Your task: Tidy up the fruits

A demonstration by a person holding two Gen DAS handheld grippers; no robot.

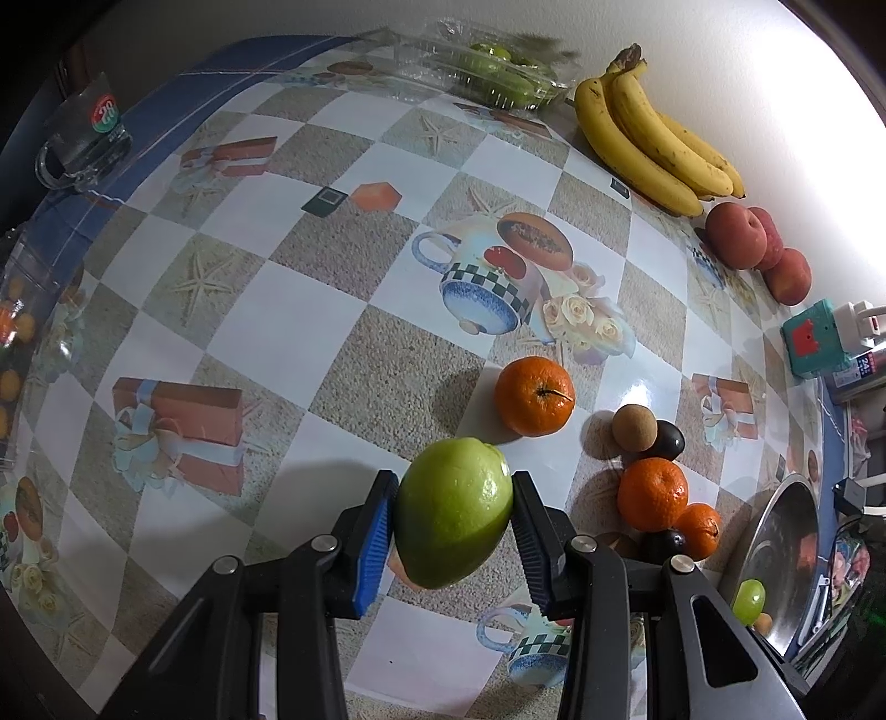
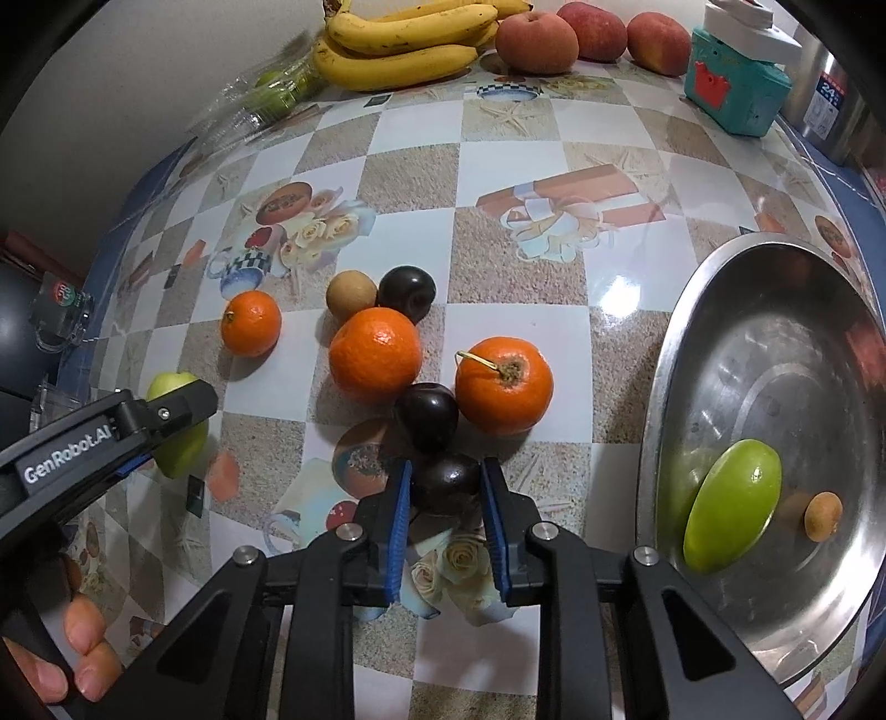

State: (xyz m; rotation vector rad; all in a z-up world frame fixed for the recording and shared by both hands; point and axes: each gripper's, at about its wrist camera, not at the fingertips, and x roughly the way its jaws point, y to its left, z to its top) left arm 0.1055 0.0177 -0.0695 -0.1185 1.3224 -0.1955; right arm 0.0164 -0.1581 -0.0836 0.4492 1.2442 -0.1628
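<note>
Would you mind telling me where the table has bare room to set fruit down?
Free: the middle stretch between the bananas and the lone orange, and most of the steel bowl. Crowded: the cluster of oranges and dark plums beside that bowl.

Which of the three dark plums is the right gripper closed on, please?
The nearest plum, between the right gripper's pads; the other two lie farther off beside the oranges.

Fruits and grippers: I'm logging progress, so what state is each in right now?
Left gripper: shut on green guava, lifted.
Right gripper: shut on dark plum.
Metal bowl: holds second guava and a small brown fruit.
Oranges: loose on table.
Bananas: against the wall.
</note>
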